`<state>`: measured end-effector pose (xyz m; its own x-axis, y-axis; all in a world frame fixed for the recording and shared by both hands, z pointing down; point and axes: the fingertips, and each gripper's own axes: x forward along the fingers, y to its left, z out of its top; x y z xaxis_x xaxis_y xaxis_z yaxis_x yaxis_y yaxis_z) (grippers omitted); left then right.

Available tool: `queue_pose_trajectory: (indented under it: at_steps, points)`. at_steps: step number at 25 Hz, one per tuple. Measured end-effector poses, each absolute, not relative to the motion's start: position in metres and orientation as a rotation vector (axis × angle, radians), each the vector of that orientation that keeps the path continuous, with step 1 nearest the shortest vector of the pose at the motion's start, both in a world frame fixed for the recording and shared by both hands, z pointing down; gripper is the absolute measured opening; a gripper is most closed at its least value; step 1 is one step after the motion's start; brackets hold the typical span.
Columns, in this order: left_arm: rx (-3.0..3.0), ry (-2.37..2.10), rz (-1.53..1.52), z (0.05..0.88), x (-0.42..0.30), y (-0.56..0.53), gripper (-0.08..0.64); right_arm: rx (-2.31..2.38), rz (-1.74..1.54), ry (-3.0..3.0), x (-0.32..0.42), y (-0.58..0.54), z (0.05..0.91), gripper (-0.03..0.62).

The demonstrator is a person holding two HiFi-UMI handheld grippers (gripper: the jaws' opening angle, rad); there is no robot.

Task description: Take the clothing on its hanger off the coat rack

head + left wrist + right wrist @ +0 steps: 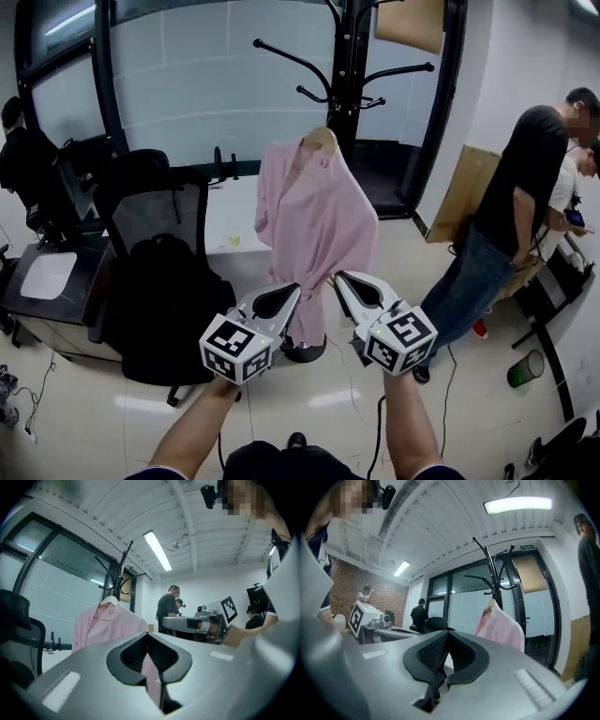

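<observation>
A pink shirt [314,220] hangs on a pale wooden hanger [322,139] from the black coat rack [349,70]. The same pink shirt [110,623] shows left of centre in the left gripper view, and the pink shirt [501,626] is right of centre in the right gripper view. My left gripper [298,288] and right gripper [337,277] are held side by side in front of the shirt's lower hem, apart from it. Both are shut with nothing between the jaws.
A black office chair [159,272] with a dark bag stands left of the rack. Two people [520,202] stand at the right beside a leaning cardboard sheet [461,192]. Another person [28,155] sits far left. A green cup [525,367] lies on the floor.
</observation>
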<state>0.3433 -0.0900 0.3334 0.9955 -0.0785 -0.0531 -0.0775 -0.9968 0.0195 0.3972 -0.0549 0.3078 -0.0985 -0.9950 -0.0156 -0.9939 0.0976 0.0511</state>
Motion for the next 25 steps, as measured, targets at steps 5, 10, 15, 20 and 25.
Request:
queue_pose_trajectory:
  at_steps: [5, 10, 15, 20, 25]
  points:
    - [3.132, -0.123, -0.071, 0.324, 0.370, -0.119, 0.012, 2.107, -0.103, -2.274, 0.431, -0.085, 0.292, 0.003]
    - [3.142, -0.079, -0.014, 0.321, 0.393, -0.148, 0.012, 2.182, -0.103, -2.166, 0.464, -0.113, 0.279, 0.003]
    - [3.158, -0.008, -0.006, 0.316, 0.412, -0.173, 0.012, 2.233, -0.090, -2.044, 0.499, -0.138, 0.268, 0.057]
    - [3.164, 0.059, 0.009, 0.318, 0.419, -0.188, 0.012, 2.250, -0.107, -1.891, 0.532, -0.167, 0.250, 0.158]
    - [3.157, 0.082, 0.029, 0.323, 0.420, -0.203, 0.012, 2.174, -0.038, -1.750, 0.563, -0.200, 0.252, 0.196]
